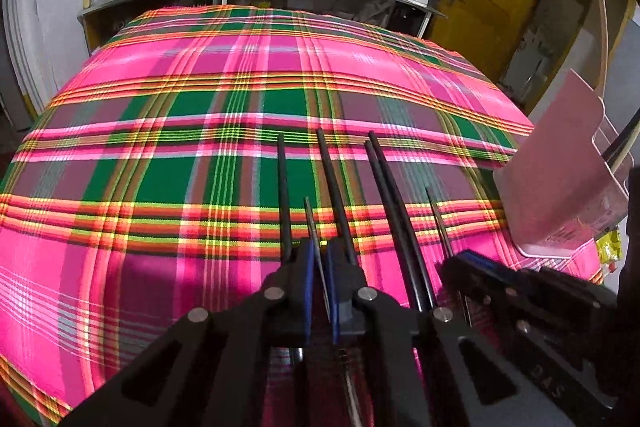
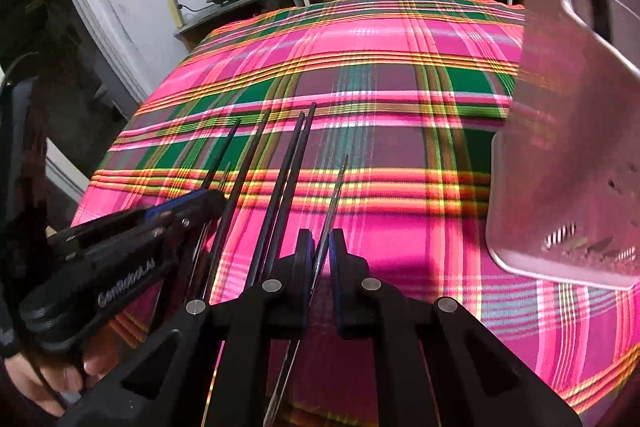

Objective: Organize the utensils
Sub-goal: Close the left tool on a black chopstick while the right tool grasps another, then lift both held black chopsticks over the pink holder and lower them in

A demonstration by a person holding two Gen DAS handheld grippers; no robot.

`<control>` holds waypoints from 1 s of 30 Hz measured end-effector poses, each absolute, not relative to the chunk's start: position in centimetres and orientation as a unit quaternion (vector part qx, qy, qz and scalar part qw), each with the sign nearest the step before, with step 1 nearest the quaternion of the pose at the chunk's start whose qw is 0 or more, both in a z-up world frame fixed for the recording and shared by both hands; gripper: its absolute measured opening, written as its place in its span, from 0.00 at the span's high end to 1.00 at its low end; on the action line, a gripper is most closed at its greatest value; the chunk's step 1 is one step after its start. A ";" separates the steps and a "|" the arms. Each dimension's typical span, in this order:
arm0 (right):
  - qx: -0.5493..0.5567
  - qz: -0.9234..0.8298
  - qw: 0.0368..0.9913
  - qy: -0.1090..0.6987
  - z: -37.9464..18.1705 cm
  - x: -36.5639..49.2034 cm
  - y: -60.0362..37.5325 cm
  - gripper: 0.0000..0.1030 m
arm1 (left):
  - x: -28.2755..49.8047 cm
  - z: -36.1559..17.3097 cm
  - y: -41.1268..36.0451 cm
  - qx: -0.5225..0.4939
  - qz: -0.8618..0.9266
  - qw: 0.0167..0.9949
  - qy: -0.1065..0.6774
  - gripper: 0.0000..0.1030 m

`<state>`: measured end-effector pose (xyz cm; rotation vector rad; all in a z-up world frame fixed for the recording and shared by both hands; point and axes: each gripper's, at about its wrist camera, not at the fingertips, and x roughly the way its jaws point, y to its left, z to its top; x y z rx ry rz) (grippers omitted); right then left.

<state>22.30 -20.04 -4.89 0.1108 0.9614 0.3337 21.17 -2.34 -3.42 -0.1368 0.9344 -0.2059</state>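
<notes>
Black chopsticks lie in row on plaid bench.
L claw shut on thin metal stick; R claw pinches another.
Step, I think: picking up.
Next: lift, drop in pink holder at right.

Bright oversaturated colours, fisheye-bent edges, dark corners.

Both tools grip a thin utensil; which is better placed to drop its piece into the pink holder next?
Probably the right tool: the pink holder stands on its side, while the left tool is farther away.
</notes>
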 end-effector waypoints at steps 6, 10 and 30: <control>0.032 0.150 0.870 0.469 -4.7 23.5 -19.2 0.92 | 21.3 -3.3 -2.5 -0.059 -0.101 0.885 0.452 0.94; 0.022 0.148 0.868 0.474 -4.7 24.4 -18.7 0.93 | 21.4 -3.3 -2.5 -0.061 -0.103 0.883 0.454 0.95; 0.055 0.189 0.897 0.396 2.2 18.1 -20.8 0.95 | 16.6 4.1 -0.2 -0.110 -0.144 0.896 0.406 0.95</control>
